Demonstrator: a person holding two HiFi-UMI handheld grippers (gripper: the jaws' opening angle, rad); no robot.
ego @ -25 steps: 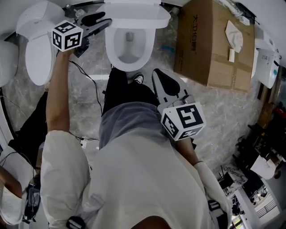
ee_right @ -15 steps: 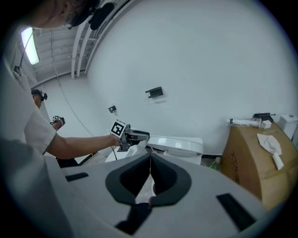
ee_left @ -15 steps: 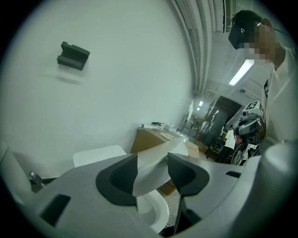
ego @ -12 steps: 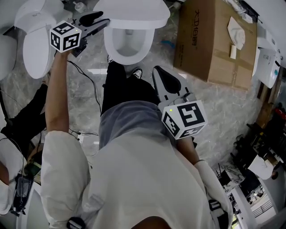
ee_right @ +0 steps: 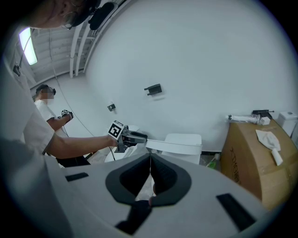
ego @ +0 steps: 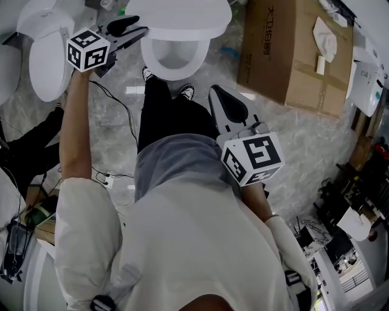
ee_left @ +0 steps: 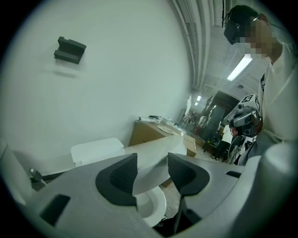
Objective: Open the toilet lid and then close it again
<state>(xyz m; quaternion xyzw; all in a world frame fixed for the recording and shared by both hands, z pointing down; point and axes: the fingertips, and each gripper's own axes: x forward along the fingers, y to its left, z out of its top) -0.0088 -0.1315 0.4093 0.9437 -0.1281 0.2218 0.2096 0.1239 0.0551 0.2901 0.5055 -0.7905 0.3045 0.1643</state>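
The white toilet lid (ego: 179,18) stands partway down over the bowl (ego: 176,58) at the top of the head view. My left gripper (ego: 135,30) is at the lid's left edge. In the left gripper view the lid (ee_left: 160,148) passes between the two dark pads, and the left gripper (ee_left: 152,158) is shut on it, with the bowl (ee_left: 151,204) below. The right gripper view shows the left gripper (ee_right: 142,137) holding the lid (ee_right: 174,146) nearly level. My right gripper (ego: 216,92) hangs by my right hip, shut and empty, its pads together (ee_right: 150,158).
A large cardboard box (ego: 292,54) stands right of the toilet. A second toilet (ego: 45,54) sits at the left. A black cable (ego: 115,103) runs over the marble floor. My shoes (ego: 187,91) are right before the bowl. Another person (ee_right: 46,111) stands at the left.
The lid has come further down over the bowl with my left gripper on its edge. Less of the bowl's inside shows now. The right gripper has hardly moved.
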